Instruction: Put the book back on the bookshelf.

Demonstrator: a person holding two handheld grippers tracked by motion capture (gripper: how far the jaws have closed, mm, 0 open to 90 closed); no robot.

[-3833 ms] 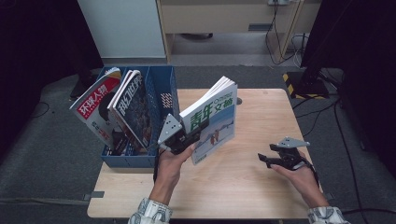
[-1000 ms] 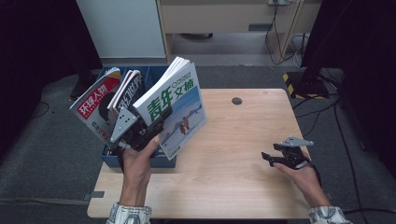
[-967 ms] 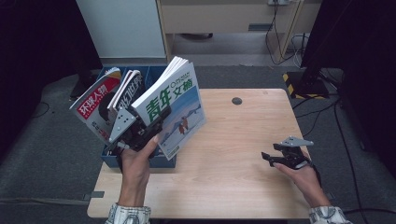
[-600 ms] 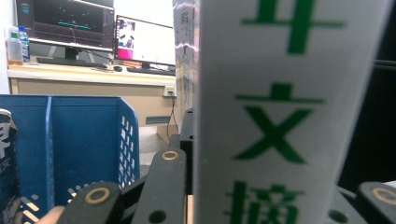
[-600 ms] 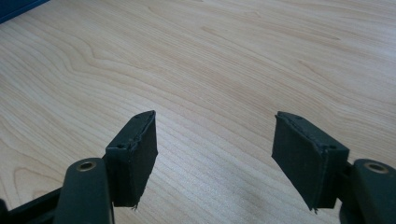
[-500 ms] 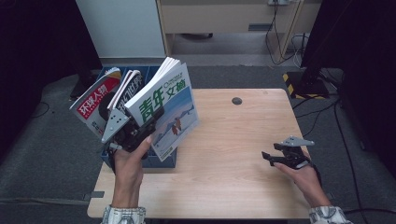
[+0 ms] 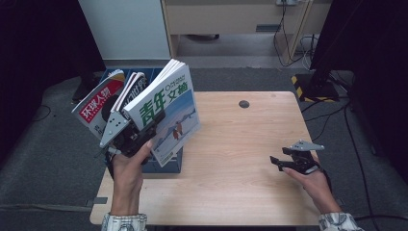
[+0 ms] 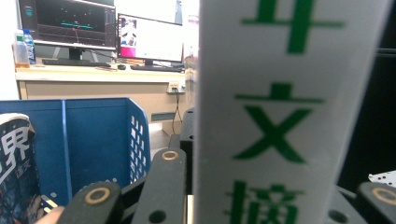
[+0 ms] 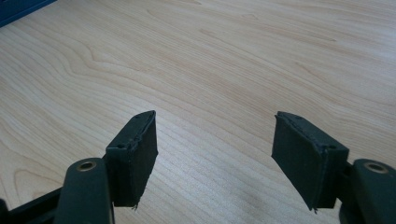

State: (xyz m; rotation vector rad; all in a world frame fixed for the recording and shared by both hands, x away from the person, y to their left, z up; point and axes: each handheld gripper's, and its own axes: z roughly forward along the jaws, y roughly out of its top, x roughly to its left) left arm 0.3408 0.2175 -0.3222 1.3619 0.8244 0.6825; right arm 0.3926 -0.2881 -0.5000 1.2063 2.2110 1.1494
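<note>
Two grippers are present. Left gripper (image 7: 144, 132) clamps a green-titled magazine (image 7: 168, 113) upright above the blue rack (image 7: 166, 163) at the table's (image 7: 231, 183) left edge. Right gripper (image 7: 281, 162) rests near right, jaws wide apart, holding nothing.

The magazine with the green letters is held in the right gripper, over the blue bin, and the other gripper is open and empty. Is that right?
Not quite. The left gripper holds the magazine, not the right one; the high view shows it. The rest stands: the magazine is over the blue bin, and the other gripper, the right gripper, is open and empty above the table.
</note>
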